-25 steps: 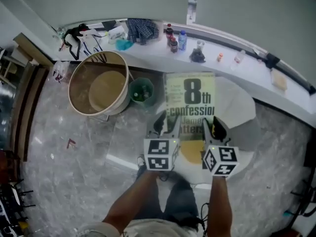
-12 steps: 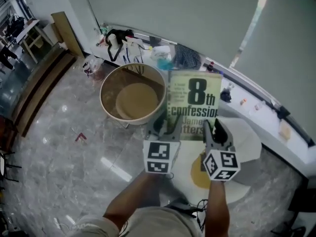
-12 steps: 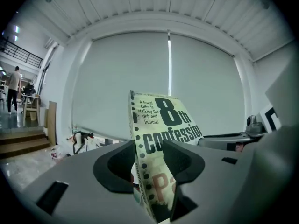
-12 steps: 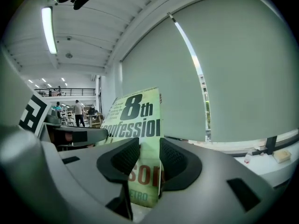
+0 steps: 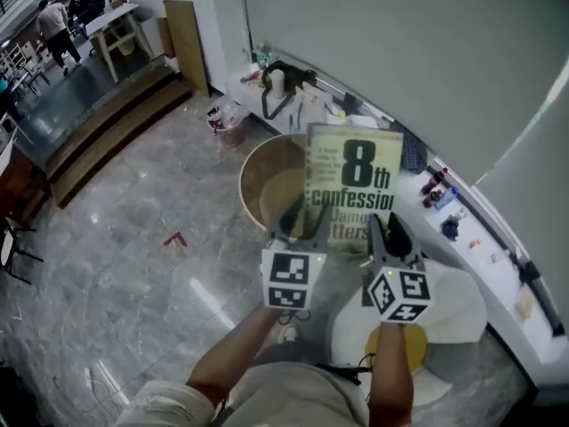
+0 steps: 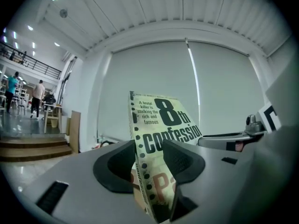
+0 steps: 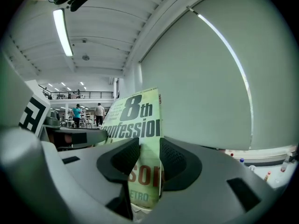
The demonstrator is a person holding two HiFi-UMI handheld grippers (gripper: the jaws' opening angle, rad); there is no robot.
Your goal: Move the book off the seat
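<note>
While both forearms (image 5: 233,352) reach forward, the left gripper (image 5: 299,226) and right gripper (image 5: 389,235) each pinch a lower corner of the book (image 5: 354,183), held upright, clear of the seat (image 5: 458,314).

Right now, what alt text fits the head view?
A left hand-held gripper and a right hand-held gripper clamp the bottom edge of a raised book above a marble floor. A round tub is behind it, a white seat at lower right.
</note>
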